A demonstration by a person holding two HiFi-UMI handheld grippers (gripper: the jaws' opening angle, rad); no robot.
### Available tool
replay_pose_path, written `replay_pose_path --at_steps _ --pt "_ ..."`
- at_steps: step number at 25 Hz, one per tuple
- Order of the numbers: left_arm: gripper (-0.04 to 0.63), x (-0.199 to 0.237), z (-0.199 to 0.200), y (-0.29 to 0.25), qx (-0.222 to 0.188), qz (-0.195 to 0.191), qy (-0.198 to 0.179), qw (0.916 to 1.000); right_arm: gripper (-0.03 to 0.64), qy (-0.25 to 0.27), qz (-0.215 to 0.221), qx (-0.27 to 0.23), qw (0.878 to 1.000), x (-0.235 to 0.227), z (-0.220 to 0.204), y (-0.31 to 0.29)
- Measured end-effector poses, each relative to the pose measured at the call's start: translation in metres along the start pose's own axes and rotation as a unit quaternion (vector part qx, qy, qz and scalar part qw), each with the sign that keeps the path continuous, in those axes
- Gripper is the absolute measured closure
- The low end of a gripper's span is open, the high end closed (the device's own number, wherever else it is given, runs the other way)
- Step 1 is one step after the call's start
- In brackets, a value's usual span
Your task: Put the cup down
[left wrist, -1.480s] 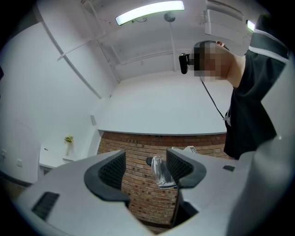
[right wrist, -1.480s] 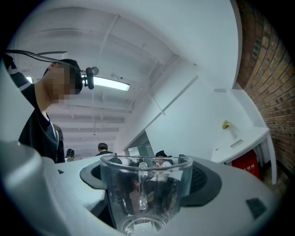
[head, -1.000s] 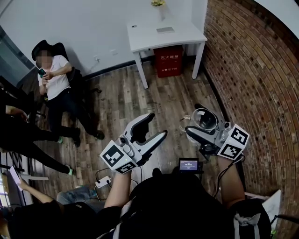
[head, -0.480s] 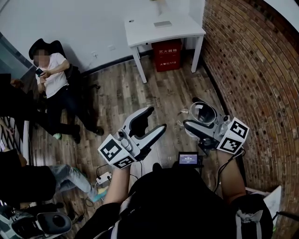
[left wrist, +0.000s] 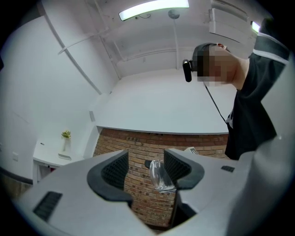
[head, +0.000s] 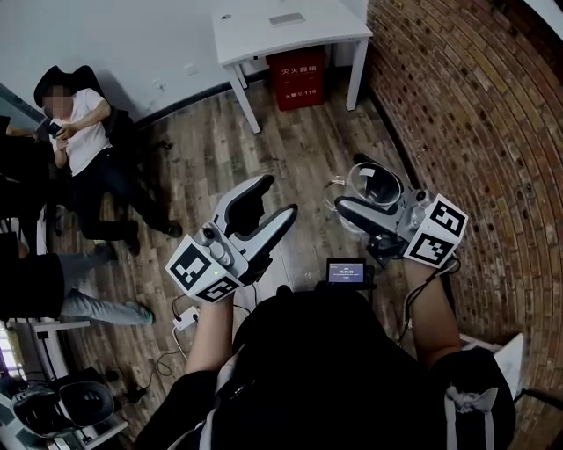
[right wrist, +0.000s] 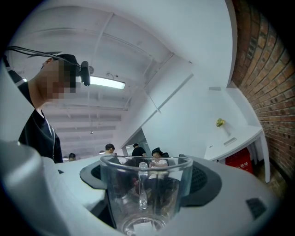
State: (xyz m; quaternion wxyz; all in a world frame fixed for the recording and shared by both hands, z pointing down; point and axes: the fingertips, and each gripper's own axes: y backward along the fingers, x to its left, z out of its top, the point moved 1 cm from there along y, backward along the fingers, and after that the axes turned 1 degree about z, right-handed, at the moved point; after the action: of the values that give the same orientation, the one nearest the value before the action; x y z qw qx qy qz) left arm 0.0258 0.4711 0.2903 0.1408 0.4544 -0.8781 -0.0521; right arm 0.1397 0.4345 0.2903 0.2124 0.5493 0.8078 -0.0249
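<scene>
The brick wall [head: 475, 105] runs along just outside your right fingers, and the wooden floor [head: 290, 158] spreads out below both pairs. Well ahead of your fingertips, against the white wall, stands the white table [head: 290, 26], with the red box [head: 299, 75] under it. Far out beyond your left fingers, a seated person [head: 79, 132] is on a dark chair.

Now your tools. Your left gripper [head: 277, 195] is up in the air with its marker cube near your wrist. In the left gripper view its fingers [left wrist: 113, 173] stand well apart and grip nothing. Through that gap you see brick, and the glass some way beyond, not touching either pad.

Your right gripper [head: 350, 185] is the busy one. In the right gripper view its fingers [right wrist: 203, 182] sit hard against both sides of the cup [right wrist: 145, 193], one dark pad on each flank. It's a clear glass cup, upright with its mouth up, and its handle shows through the glass on the side away from the camera.

In the head view the cup [head: 374, 186] sits right between your right fingers. It's carried in the air above the floorboards, with the brick wall close on its outer side. It's across from your left fingertips and clear of them.

Smallest of all, a little lit screen [head: 347, 272] sits at your chest, behind both sets of fingers and between your two wrists.
</scene>
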Motion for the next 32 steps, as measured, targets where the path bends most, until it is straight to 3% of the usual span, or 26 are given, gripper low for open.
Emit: replay_pose_path --at_steps 8,17,24,32 --pt "0.368 0.007 -0.019 -0.014 0.012 0.044 -0.018 0.9988 0.179 -0.007 -0.006 0.0 1.0 -0.024 -0.003 0.019" --pt "0.368 0.042 -0.031 -0.049 0.016 0.055 -0.005 0.9984 0.179 -0.017 -0.009 0.008 1.0 -0.075 0.005 0.017" --pt "0.368 0.115 -0.034 -0.073 0.018 0.059 0.0 0.9981 0.179 -0.015 -0.035 0.01 0.999 -0.129 0.011 -0.012" --pt "0.368 0.229 -0.017 -0.11 0.029 0.04 -0.005 0.9987 0.179 -0.015 -0.065 -0.004 0.998 -0.214 0.035 -0.084"
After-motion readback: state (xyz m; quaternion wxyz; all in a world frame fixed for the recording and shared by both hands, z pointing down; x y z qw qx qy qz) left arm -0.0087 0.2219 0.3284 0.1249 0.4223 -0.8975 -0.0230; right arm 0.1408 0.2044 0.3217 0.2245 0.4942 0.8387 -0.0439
